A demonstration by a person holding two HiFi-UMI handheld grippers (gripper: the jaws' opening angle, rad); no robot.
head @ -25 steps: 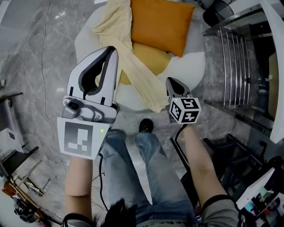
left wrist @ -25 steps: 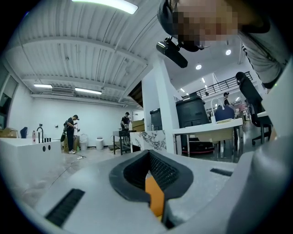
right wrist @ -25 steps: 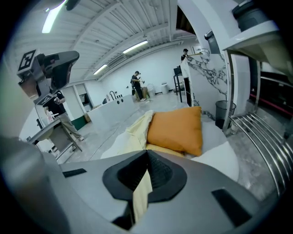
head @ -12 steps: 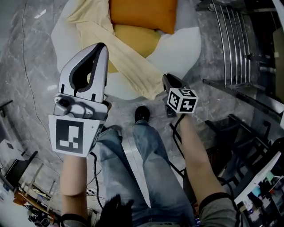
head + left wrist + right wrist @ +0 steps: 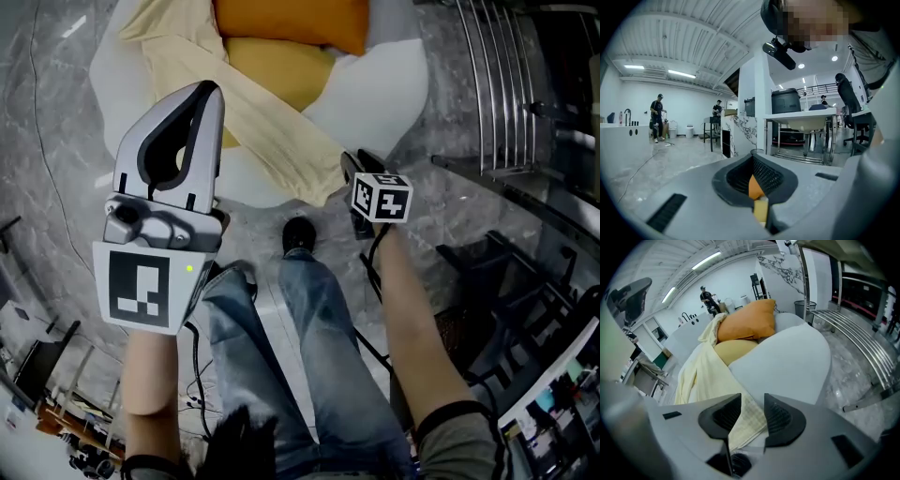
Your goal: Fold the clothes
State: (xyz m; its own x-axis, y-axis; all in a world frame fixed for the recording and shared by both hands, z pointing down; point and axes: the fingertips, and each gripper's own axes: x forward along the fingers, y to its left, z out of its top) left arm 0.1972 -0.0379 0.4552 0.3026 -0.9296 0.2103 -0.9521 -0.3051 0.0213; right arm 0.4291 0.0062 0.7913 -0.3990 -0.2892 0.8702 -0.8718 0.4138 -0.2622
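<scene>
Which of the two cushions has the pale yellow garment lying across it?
The mustard-yellow cushion, the lower one: the garment crosses its corner diagonally. The orange cushion rests on top of it, its face uncovered.

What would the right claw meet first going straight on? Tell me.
Probably the pale yellow garment: its end lies between the jaws of the right claw, which have just been opening; depth unclear.

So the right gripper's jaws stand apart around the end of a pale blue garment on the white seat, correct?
No: the garment is pale yellow, not blue; the right gripper view shows it. The right gripper has just been opening its jaws, with the end between them.
</scene>
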